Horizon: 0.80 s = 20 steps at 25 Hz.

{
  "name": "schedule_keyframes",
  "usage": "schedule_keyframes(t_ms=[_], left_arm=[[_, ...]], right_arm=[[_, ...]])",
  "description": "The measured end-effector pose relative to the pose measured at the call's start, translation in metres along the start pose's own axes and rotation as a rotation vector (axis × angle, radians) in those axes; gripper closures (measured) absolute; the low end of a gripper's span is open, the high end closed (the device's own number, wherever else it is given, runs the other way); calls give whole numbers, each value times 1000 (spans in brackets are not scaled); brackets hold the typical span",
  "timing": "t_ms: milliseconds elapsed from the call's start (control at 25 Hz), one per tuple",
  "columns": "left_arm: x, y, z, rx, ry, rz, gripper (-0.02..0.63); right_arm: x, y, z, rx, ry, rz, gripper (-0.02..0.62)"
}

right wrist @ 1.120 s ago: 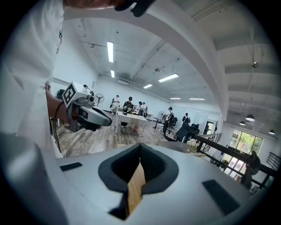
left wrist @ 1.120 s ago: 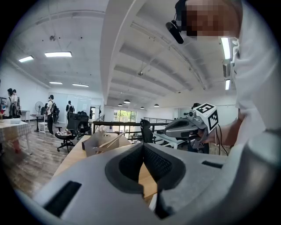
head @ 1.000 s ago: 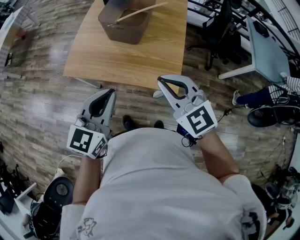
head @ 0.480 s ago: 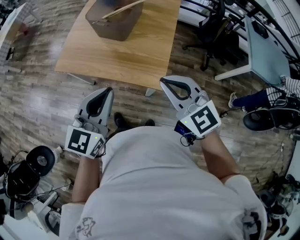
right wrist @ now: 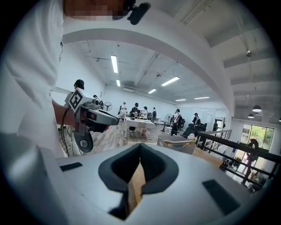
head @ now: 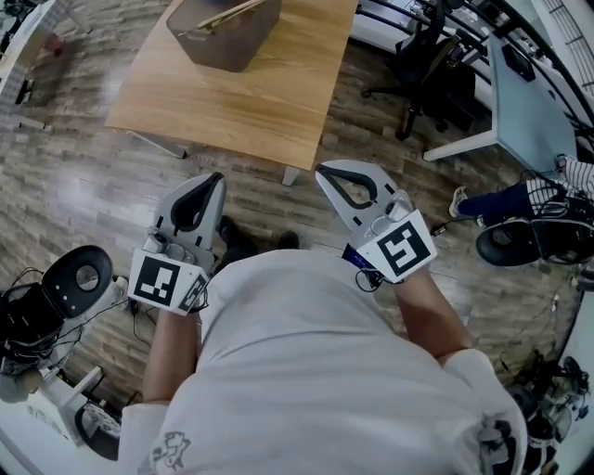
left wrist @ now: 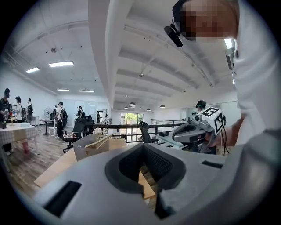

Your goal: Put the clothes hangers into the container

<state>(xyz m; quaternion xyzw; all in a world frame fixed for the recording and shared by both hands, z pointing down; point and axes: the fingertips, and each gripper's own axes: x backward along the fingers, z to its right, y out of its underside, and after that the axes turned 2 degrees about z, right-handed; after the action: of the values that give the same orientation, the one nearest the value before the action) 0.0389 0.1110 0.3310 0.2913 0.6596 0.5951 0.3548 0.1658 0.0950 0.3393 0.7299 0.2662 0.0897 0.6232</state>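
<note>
A brown container (head: 223, 37) stands at the far end of the wooden table (head: 241, 102), with wooden clothes hangers (head: 227, 11) sticking out of its top. Both grippers are held in front of the person's chest, short of the table's near edge and well away from the container. My left gripper (head: 212, 180) is shut and holds nothing. My right gripper (head: 322, 171) is also shut and empty. The left gripper view shows the container (left wrist: 90, 151) and hangers (left wrist: 100, 141) beyond its shut jaws, with the right gripper (left wrist: 193, 132) alongside. In the right gripper view the container (right wrist: 175, 144) is small and far.
Black office chairs (head: 422, 56) and a white desk (head: 529, 93) stand to the right of the table. Someone's legs and a striped sleeve (head: 548, 190) show at the right edge. A black-and-white device with cables (head: 56, 297) sits on the wood floor at the left. Several people stand far off.
The table and container have slid up and left in the head view, as if the person stepped back. The floor device came into view at left. Both grippers stayed shut.
</note>
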Motion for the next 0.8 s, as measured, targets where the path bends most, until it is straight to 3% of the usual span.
schedule_keyframes(t_ms=[800], left_arm=[[6, 1, 19, 22, -17, 21, 600]], right_arm=[[14, 6, -8, -12, -10, 3, 589]])
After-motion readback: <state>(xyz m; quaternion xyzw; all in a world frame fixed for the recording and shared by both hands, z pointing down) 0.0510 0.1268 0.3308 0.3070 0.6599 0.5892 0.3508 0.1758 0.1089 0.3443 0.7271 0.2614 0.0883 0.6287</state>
